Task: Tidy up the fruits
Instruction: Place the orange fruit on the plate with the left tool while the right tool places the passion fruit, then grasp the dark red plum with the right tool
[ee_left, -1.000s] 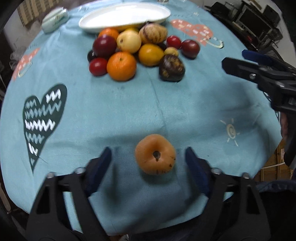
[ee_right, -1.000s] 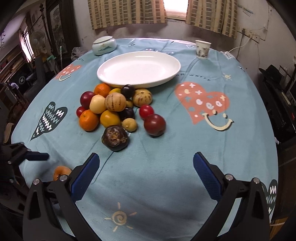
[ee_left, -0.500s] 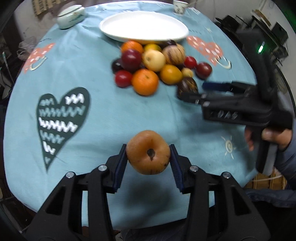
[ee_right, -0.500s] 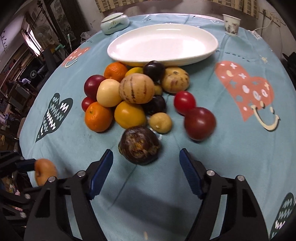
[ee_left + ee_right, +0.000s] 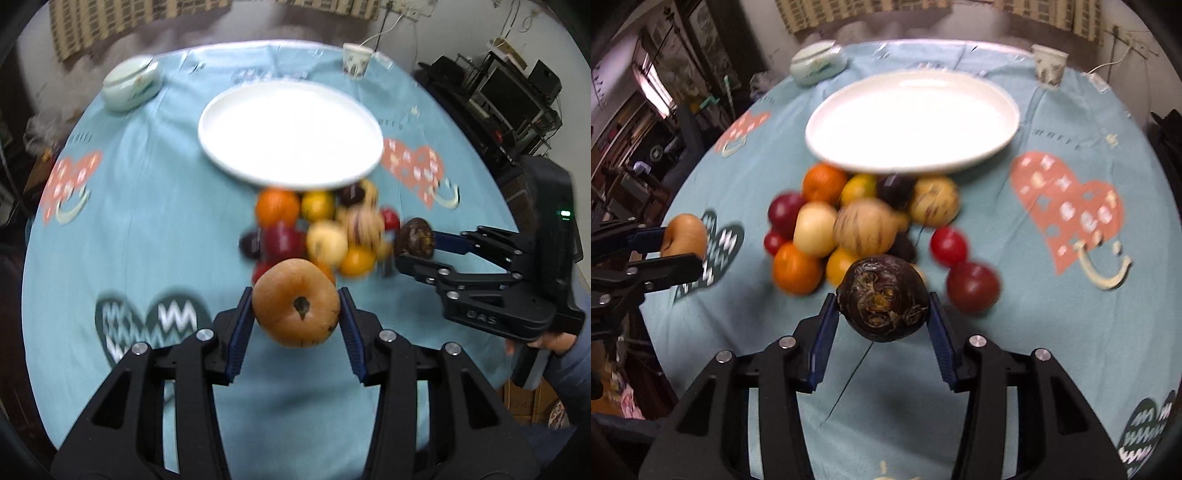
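Left wrist view: the left gripper (image 5: 296, 314) has its blue-padded jaws clamped on a round orange-brown fruit with a dark stem pit (image 5: 295, 303), held clear of the light blue printed tablecloth (image 5: 147, 221). Ahead sits a heap of loose fruit (image 5: 321, 225), blurred, touching the near rim of one large white oval plate (image 5: 291, 133), which holds nothing. The right gripper (image 5: 413, 243) enters from the right, closed on a dark purple-brown wrinkled fruit (image 5: 414, 237). One pale lidded ceramic dish (image 5: 131, 83) and one patterned paper cup (image 5: 356, 61) stand at the far edge.

Right wrist view: the right gripper (image 5: 882, 314) is clamped on the dark purple-brown fruit (image 5: 882, 297), above the cloth just before the heap. The left gripper (image 5: 679, 243) shows at the left edge with its fruit (image 5: 685, 236). Loose fruit count, as far as blur allows: two oranges, two striped pale melon-like fruits, about four red ones, two or three yellow, two dark; some are hidden.

Risk, as a judgement: both grips sit across smooth round bodies, so a tilt or jolt could let a fruit slip and roll off the table. Both arms heading to one plate could collide. A low pass over the heap could scatter it.
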